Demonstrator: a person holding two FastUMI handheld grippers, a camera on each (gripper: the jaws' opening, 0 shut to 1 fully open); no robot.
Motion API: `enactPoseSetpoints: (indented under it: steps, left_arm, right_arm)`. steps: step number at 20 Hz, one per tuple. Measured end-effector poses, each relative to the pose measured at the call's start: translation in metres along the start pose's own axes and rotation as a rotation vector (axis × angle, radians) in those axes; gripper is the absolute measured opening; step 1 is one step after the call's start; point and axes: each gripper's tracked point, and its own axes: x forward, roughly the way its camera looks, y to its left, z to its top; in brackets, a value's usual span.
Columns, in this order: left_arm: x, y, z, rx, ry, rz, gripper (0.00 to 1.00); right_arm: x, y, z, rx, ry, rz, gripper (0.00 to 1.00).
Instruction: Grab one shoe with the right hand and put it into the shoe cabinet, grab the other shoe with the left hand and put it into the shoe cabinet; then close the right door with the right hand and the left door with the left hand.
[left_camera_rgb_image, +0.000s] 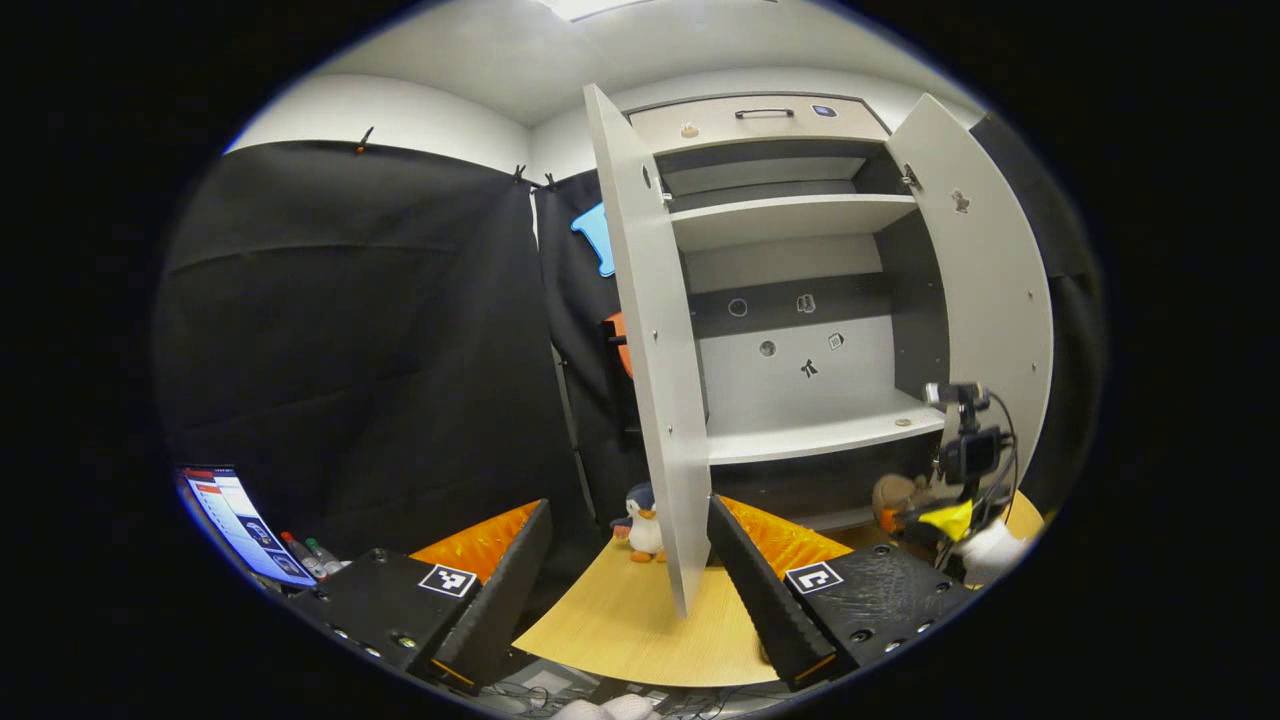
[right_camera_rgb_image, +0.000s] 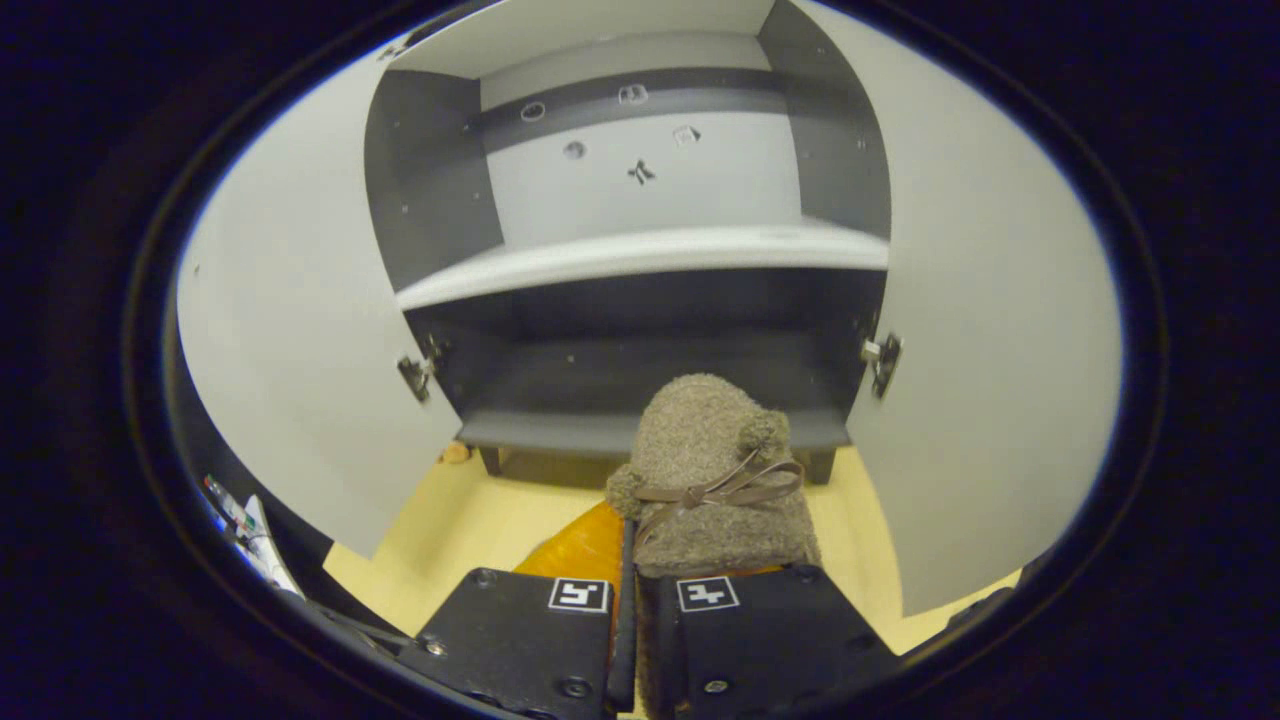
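The shoe (right_camera_rgb_image: 715, 470) in my right tongs (right_camera_rgb_image: 633, 560) is rough, fuzzy cloth with a smooth ribbon bow. The shoe cabinet (right_camera_rgb_image: 640, 255) beyond it has matt, smooth panels and metal hinges. Below the cabinet, the tabletop (left_camera_rgb_image: 625, 620) is smooth pale wood.

Black cloth wall (left_camera_rgb_image: 350, 340), pale wood floor (left_camera_rgb_image: 620, 620), perhaps ceiling light (left_camera_rgb_image: 590, 6).

Black screwed tongs (right_camera_rgb_image: 625, 560) bear square, seemingly coded, markers.
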Motion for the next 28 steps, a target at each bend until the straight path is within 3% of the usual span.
enactPoseSetpoints:
  steps: [4, 7, 8, 13, 20, 24, 28]
  left_arm:
    - [-0.001, -0.002, 0.004, -0.025, -0.010, -0.018, 1.00]
    - [-0.001, -0.004, 0.004, -0.031, -0.020, -0.025, 0.96]
    - [-0.001, -0.005, 0.003, -0.036, -0.017, -0.030, 1.00]
    - [-0.001, -0.007, 0.005, -0.066, -0.015, -0.066, 0.96]
    - [-0.002, -0.008, 0.006, -0.066, -0.005, -0.077, 0.96]
    - [-0.003, -0.010, 0.009, -0.073, -0.006, -0.091, 0.96]
    - [-0.004, -0.011, 0.012, -0.072, -0.016, -0.104, 0.96]
  right_arm:
    - [-0.004, 0.008, 0.092, -0.035, -0.139, -0.001, 0.12]
    - [0.013, 0.006, 0.151, -0.059, -0.194, -0.039, 0.12]
    - [0.022, 0.005, 0.166, -0.050, -0.201, -0.051, 0.12]
    - [0.073, -0.003, 0.220, -0.075, -0.206, -0.097, 0.12]
    - [0.152, -0.009, 0.220, -0.090, -0.047, -0.151, 0.12]
    - [0.169, -0.016, 0.198, 0.008, 0.133, -0.154, 0.14]
    - [0.162, -0.009, 0.201, 0.002, 0.167, -0.136, 0.35]
